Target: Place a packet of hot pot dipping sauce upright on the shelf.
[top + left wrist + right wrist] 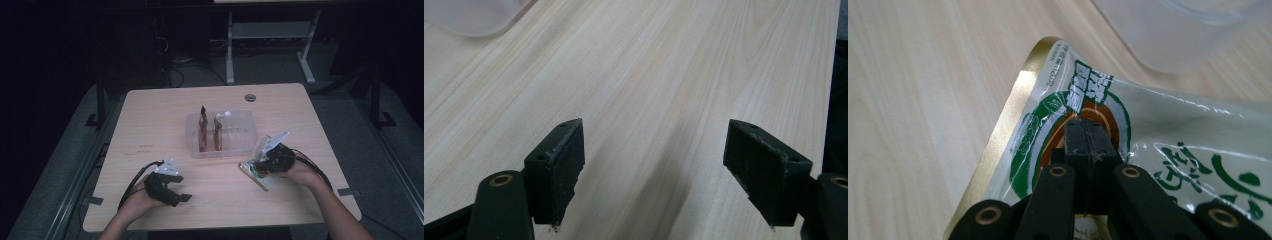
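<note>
The snack pouch (1168,130) lies on the counter (150,130) just right of the clear tray (240,145), pinched in the right gripper (1087,135), jaws clamped tight on it. The left gripper (654,165) hangs above bare wood, jaws wide apart.

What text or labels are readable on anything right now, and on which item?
Packet held in the shut right gripper: large green characters near its gold edge, non-Latin script, too blurred to transcribe.
Same packet: a line of fine print along the gold edge, too small to read.
Clear tray and table: no text visible.
</note>
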{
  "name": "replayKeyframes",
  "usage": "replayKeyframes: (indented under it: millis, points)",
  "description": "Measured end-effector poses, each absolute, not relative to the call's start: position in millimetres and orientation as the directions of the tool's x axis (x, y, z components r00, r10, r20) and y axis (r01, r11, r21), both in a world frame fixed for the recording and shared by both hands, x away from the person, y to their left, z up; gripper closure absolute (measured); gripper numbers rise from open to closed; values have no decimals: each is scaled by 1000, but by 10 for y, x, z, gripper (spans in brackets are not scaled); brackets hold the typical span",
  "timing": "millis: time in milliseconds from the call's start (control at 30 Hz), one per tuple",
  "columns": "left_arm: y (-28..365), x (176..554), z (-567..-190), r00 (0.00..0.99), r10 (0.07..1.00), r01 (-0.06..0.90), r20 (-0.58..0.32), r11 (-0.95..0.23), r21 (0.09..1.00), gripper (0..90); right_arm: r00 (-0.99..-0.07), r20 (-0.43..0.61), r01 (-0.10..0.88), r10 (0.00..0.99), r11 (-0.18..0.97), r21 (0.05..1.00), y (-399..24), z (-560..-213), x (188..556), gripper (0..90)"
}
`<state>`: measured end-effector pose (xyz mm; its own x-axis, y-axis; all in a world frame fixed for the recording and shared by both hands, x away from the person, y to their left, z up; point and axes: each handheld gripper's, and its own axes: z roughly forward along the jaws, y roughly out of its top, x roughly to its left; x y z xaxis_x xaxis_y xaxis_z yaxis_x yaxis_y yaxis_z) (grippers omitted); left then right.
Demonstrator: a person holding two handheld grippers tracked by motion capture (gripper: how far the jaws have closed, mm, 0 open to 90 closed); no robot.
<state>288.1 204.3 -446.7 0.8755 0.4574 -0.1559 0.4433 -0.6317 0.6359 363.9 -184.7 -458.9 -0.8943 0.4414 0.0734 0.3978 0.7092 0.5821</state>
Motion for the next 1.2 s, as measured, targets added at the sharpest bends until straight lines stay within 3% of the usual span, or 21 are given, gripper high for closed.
replayKeyframes:
  millis: [700, 933, 1033, 1200]
  points:
    - [2038, 2875, -4464, 878, 454, 439, -154, -634, 637, 242, -970, 28, 208, 240, 770, 603, -1242, -4592, 3419, 898]
    - [2035, 2866, -4465, 883, 445, 431, -148, -646, 630, 242, -932, 8, 292, 364, 735, 612, -1616, -4519, 3572, 898]
    - [2036, 2871, -4465, 881, 450, 434, -148, -643, 631, 242, -874, 22, 398, 485, 689, 606, -1952, -4507, 3667, 898]
    - [2032, 2872, -4465, 880, 451, 435, -148, -642, 631, 242, -827, 20, 466, 562, 666, 582, -2196, -4575, 3769, 898]
